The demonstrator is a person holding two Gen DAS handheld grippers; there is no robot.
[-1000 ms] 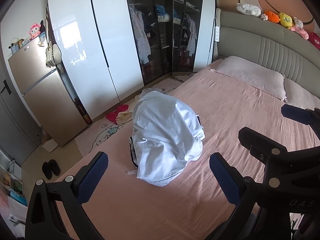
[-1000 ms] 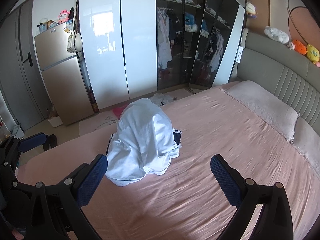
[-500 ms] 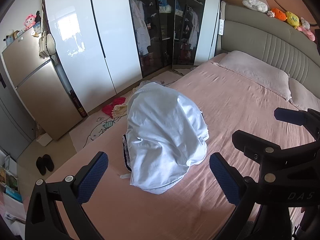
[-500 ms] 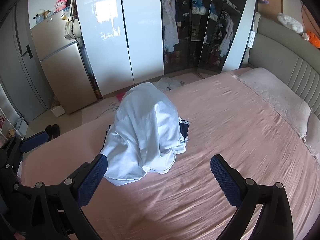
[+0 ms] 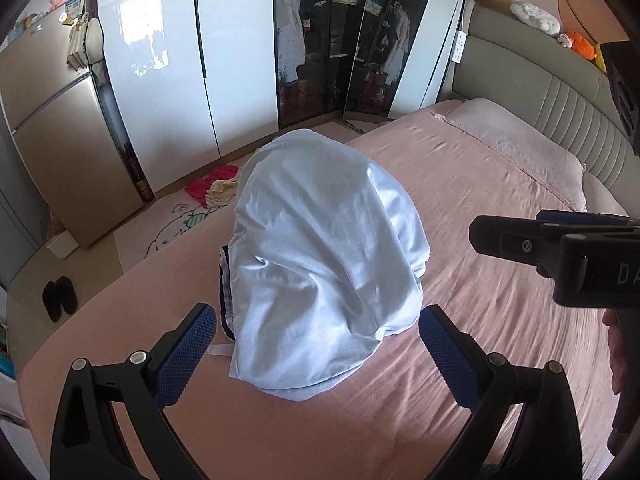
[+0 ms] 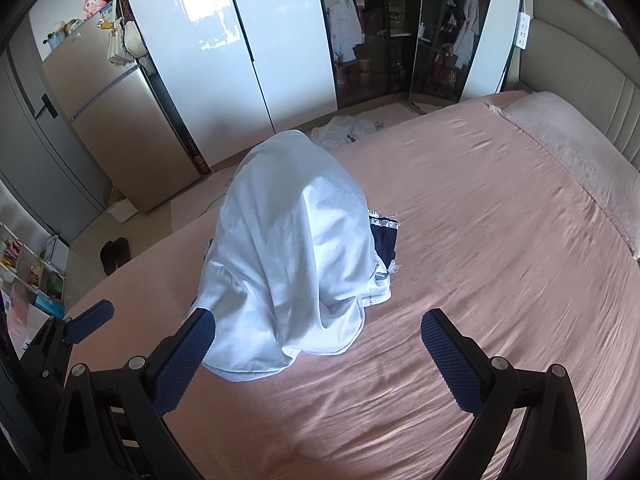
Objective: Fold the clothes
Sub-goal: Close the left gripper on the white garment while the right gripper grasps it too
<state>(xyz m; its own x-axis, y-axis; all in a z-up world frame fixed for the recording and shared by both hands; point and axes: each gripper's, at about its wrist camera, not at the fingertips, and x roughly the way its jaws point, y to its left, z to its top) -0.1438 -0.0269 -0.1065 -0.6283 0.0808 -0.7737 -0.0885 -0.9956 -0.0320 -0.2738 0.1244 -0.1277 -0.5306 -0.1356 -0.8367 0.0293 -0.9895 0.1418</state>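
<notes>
the white garment (image 5: 324, 248) lies heaped in a tall mound on the pink bed sheet (image 5: 500, 280), nearer the wardrobe-side edge of the bed than the pillow (image 5: 516, 148). a dark piece with a pale lace trim (image 6: 382, 236) pokes out from under the mound on its pillow side, so more than one item seems to be piled there.

the left gripper (image 5: 318, 346) hangs just short of the mound's near hem, its blue-padded tongs spread wide and holding nothing. the right gripper (image 6: 318, 340) sits on the pillow side of the mound, its tongs likewise apart and empty.

this looks like the very start: the reach toward the pile, nothing grasped or flattened yet. the next move calls for closing on the top garment's loose near hem, lifting it clear of the dark piece beneath, and spreading it flat on the bare sheet beside the mound. pinching only one layer is the tricky part.
</notes>
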